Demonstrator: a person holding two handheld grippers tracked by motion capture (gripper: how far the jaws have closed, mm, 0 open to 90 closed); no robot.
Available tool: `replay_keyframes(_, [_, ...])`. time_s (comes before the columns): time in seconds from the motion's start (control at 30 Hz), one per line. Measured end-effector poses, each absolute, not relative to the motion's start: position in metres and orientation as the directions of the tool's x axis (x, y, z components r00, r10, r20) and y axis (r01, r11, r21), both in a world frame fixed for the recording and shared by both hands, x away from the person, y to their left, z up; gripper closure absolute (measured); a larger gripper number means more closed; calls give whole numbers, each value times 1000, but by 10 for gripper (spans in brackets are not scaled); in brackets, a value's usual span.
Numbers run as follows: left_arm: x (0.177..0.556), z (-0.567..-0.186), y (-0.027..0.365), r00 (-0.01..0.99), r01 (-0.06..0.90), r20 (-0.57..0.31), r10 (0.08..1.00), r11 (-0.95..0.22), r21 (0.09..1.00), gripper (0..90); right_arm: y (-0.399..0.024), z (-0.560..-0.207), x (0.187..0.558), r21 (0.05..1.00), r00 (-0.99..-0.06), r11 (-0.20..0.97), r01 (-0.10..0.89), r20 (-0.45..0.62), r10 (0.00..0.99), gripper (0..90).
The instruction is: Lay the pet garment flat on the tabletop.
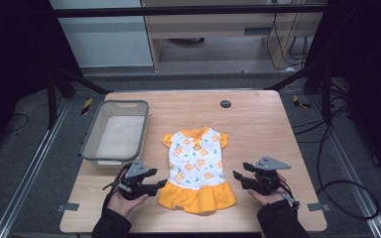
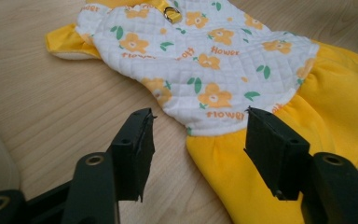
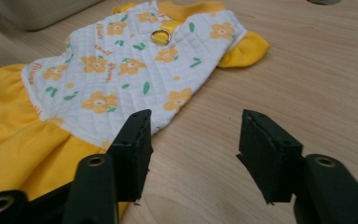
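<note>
At the left of the high view sits a grey bin (image 1: 115,130), and below it my left gripper (image 1: 162,184) rests low near the bottom edge of the table (image 1: 258,114), pointing right toward the dress (image 1: 197,168). Its jaws stand wide apart, holding nothing; in the left gripper view (image 2: 198,128) the seam where the white quilted top meets the yellow skirt lies just beyond the tips, not touched.

The dress lies flat at frame centre, long axis running up and down the frame, collar toward the top, skirt toward me.

To its right, my right gripper (image 1: 236,175) points left at the skirt's other side, also spread wide and empty. In the right gripper view (image 3: 193,130) the dress's edge sits just past the left jaw, bare wood between them. Both grippers look about equally near, so I judge a two-sided pinch is what comes next.
</note>
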State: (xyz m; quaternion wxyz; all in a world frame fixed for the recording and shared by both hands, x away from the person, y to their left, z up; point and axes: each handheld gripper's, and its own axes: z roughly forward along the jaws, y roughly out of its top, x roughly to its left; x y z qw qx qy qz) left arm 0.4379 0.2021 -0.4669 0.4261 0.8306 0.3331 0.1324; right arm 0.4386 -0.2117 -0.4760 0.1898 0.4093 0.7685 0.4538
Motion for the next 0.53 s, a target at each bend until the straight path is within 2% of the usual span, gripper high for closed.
replay_keyframes(0.13, [431,-470,211,725,462,-65,686,-414,785,335,-227,-480,432,849,-562,234,473,86,822,304])
replay_keyframes(0.33, [421,-474,230,701,485,-62,710,-412,771,300,-246,-484,428,848,-508,188,495,107,855,222])
replay_keyframes(0.53, [416,-475,252,655,509,-57,754,-384,770,277,-257,-486,427,848,-480,169,503,111,870,207])
